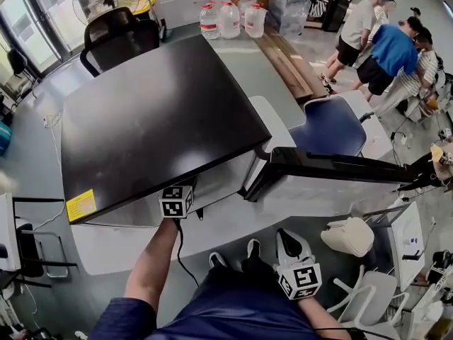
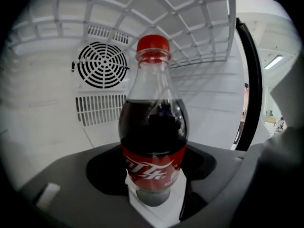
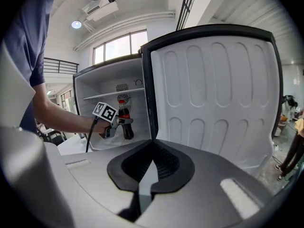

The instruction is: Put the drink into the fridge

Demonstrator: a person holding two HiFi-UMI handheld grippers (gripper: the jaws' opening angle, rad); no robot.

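Observation:
The drink is a cola bottle (image 2: 153,141) with a red cap and red label. It stands upright inside the white fridge (image 3: 111,103), low in the compartment in front of the round fan grille (image 2: 102,64). My left gripper (image 2: 153,194) is shut on its lower body. In the head view only the left gripper's marker cube (image 1: 176,201) shows, under the fridge's black top (image 1: 156,119). From the right gripper view, the left gripper (image 3: 116,123) and the bottle (image 3: 126,122) are inside the fridge. My right gripper (image 3: 145,184) is shut and empty, held back near my legs (image 1: 297,278).
The fridge door (image 1: 333,168) stands open to the right, its ribbed white lining (image 3: 213,94) facing me. A wire shelf (image 2: 156,13) spans above the bottle. A blue chair (image 1: 329,126), a black office chair (image 1: 117,37), water jugs (image 1: 230,18) and several people (image 1: 382,44) are behind.

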